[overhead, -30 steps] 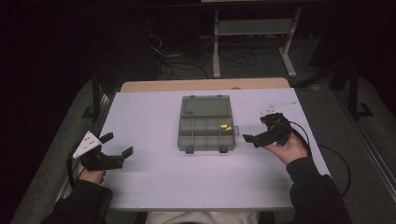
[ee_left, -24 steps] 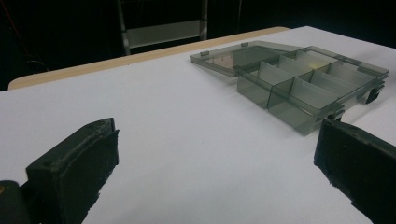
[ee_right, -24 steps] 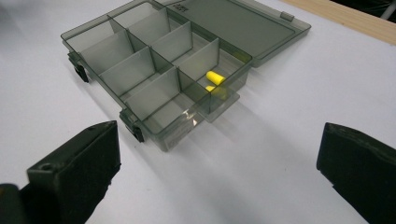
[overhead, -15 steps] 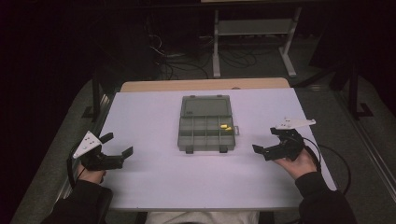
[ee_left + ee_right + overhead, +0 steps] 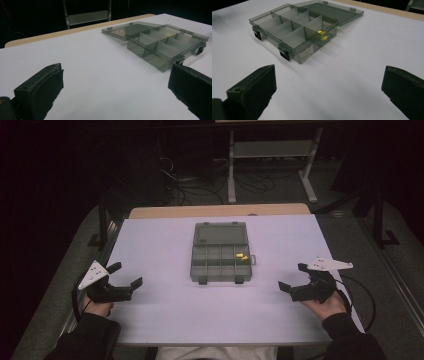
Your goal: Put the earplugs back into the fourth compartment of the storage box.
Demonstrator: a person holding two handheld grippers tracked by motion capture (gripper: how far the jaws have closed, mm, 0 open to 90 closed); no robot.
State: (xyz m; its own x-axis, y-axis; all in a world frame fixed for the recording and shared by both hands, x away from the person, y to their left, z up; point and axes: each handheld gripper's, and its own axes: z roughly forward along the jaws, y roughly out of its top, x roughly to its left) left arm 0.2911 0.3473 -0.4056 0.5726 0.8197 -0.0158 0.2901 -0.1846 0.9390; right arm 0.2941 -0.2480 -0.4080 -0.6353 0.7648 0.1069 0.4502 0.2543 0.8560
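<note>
A smoky clear compartment box (image 5: 220, 258) lies open at the middle of the white table, its lid (image 5: 220, 233) folded flat behind it. Two small yellow pieces (image 5: 242, 256) rest in its far right compartment, also seen through the box wall as yellow pieces (image 5: 322, 35). My left gripper (image 5: 125, 275) rests near the table's left edge, open and empty. My right gripper (image 5: 293, 277) sits near the right edge, open and empty too. The box (image 5: 165, 45) stands ahead and to the right of the left jaws; the box (image 5: 294, 27) lies ahead and left of the right jaws.
The white table top (image 5: 165, 320) has a tan board (image 5: 220, 210) along its far edge. Beyond it, a metal rack (image 5: 272, 150) and cables (image 5: 185, 185) stand on the dark floor. A black cable (image 5: 362, 300) trails from the right gripper.
My right gripper has drawn back from beside the box toward the table's right front, and stays open. The left gripper has kept its place.
</note>
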